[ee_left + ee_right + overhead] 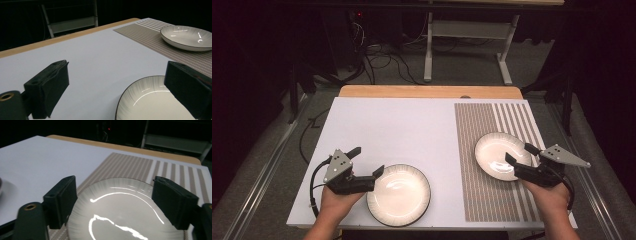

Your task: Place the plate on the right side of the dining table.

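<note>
A flat white plate (398, 194) with a dark rim lies near the white board's front edge. A deeper white dish (503, 156) rests on the striped placemat (477, 125) at the right. My left gripper (368, 160) stands open at the plate's left rim, one jaw over that rim and the other over the bare board. In the left gripper view the gripper (117, 68) frames the plate (150, 102), with the dish (187, 36) farther off. My right gripper (519, 153) is open at the dish's right edge. Its own view shows the gripper (115, 181) straddling the dish (120, 212), nothing gripped.
The white board (402, 130) covers a wooden table (427, 91) whose edge shows at the back. Beyond it are a metal stand (467, 40) and floor cables (382, 60). The placemat (125, 165) runs to the board's right edge.
</note>
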Motion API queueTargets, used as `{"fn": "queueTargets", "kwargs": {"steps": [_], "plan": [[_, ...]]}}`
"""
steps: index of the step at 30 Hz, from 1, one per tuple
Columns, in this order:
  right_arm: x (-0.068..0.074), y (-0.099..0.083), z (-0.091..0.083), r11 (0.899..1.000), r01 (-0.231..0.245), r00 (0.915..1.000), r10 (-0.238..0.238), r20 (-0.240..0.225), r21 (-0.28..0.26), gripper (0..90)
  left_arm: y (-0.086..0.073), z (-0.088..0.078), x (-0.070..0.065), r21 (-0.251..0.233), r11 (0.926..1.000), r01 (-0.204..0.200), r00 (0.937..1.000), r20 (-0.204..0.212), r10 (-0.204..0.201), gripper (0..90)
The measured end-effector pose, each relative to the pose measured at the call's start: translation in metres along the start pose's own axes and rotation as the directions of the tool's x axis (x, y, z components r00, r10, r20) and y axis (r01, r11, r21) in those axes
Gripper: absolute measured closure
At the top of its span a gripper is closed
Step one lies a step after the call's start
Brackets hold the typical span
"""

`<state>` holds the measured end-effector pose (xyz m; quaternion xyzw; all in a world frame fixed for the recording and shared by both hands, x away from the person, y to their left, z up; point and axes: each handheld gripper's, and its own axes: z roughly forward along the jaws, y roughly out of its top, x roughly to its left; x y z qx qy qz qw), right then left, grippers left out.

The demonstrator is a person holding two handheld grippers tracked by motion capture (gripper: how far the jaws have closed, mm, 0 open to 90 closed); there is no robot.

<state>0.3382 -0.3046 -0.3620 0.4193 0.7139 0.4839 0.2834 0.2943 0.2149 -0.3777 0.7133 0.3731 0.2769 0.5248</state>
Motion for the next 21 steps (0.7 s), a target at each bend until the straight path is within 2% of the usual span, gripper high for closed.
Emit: {"fn": "queueTargets", "kwargs": {"steps": [2,4,5,6,9,10,12,21], "plan": [[0.016,0.004,-0.002,0.999,0.027,0.9990,-0.028,-0.035,-0.022,13.6,0.000,-0.001,-0.001,-0.006,1.0000,0.002,1.0000,-0.004,-0.002,2.7],[0.026,0.005,-0.003,0.999,0.042,0.9976,-0.043,-0.053,-0.029,8.1,0.000,-0.002,-0.001,-0.016,0.9999,0.002,0.9999,-0.010,-0.002,0.0],[0.026,0.005,-0.003,0.999,0.042,0.9976,-0.043,-0.053,-0.029,8.1,0.000,-0.002,-0.001,-0.016,0.9999,0.002,0.9999,-0.010,-0.002,0.0],[0.035,0.005,-0.002,0.999,0.044,0.9965,-0.046,-0.069,-0.030,0.2,0.001,-0.003,-0.001,-0.019,0.9998,0.004,0.9999,-0.012,-0.004,0.0],[0.043,0.004,-0.002,0.998,0.055,0.9942,-0.058,-0.090,-0.036,0.3,0.001,-0.004,-0.001,-0.023,0.9997,0.002,0.9999,-0.015,-0.002,0.0],[0.050,0.003,-0.002,0.996,0.074,0.9913,-0.079,-0.105,-0.047,0.3,0.001,-0.006,-0.001,-0.028,0.9996,-0.003,0.9999,-0.013,0.003,0.0],[0.055,0.002,-0.004,0.995,0.083,0.9895,-0.089,-0.114,-0.053,0.2,0.000,-0.006,0.000,-0.029,0.9996,0.004,0.9999,-0.015,-0.005,0.0],[0.062,0.001,-0.004,0.992,0.109,0.9836,-0.116,-0.137,-0.060,0.3,0.000,-0.009,0.002,-0.037,0.9993,0.010,0.9997,-0.024,-0.011,0.0]]}}
